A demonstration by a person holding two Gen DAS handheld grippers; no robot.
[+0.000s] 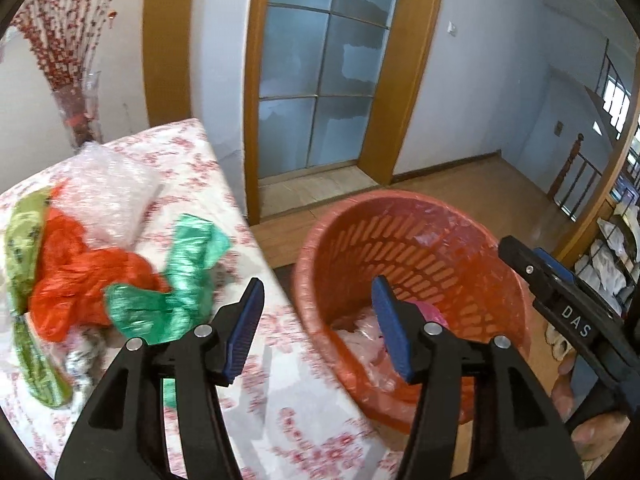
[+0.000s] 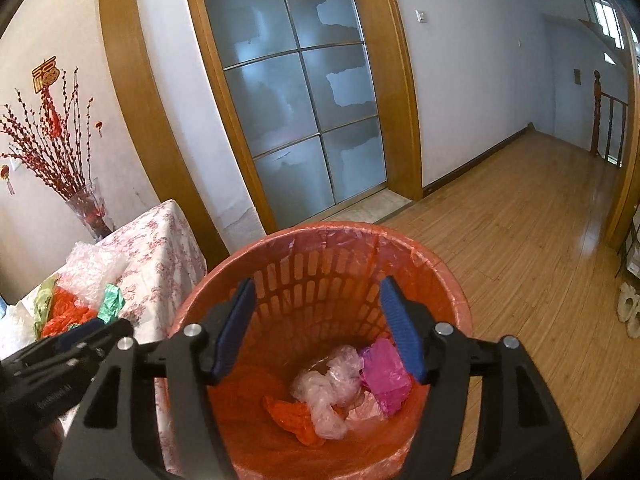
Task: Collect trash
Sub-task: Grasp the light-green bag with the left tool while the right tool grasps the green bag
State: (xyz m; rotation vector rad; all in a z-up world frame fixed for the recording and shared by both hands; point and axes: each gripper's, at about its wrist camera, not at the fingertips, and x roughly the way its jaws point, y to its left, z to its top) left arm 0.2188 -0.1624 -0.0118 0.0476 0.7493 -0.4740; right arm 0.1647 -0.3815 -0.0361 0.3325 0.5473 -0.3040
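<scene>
We hold both the left hand-held gripper (image 1: 318, 320) and the right hand-held gripper (image 2: 318, 330) wide and empty. The orange bin (image 2: 448, 280) stands just right of the worktop (image 1: 240, 208) edge, with open wood floor (image 2: 520, 220) far right.

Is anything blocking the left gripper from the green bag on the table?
Nothing visible. The left gripper, fingers open and empty, sits over the table edge; the green bag lies uncovered just ahead and left, beside the orange bag.
</scene>
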